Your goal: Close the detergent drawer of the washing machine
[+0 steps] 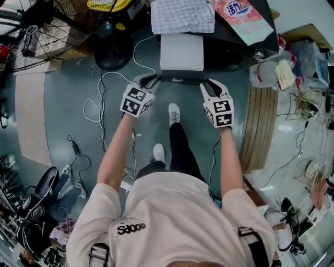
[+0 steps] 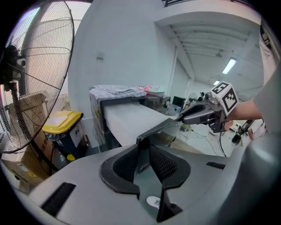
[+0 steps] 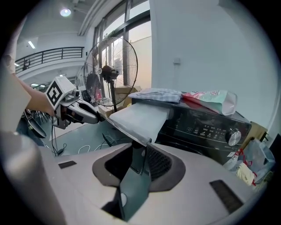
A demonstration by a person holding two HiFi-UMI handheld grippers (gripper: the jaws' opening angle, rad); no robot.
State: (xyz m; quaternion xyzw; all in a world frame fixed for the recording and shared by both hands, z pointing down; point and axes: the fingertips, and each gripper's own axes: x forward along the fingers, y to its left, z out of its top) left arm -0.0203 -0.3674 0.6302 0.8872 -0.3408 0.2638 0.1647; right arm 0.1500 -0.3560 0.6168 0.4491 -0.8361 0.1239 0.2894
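Cream shirt (image 1: 172, 219) and two bare forearms (image 1: 117, 151), stretched forward. Left gripper (image 2: 145, 160): partly closed, pads clamped on the left end of the dark front strip of the drawer (image 1: 181, 52). Right gripper (image 3: 138, 160): partly closed, clamped on the right end of the same strip. Drawer: white, pulled well out of the black washing machine (image 3: 206, 125). On top of the machine: checked cloth (image 1: 182, 14), detergent bag (image 1: 244, 18). Off to the left: standing fan (image 1: 42, 31), yellow-lidded bin (image 2: 63, 127).
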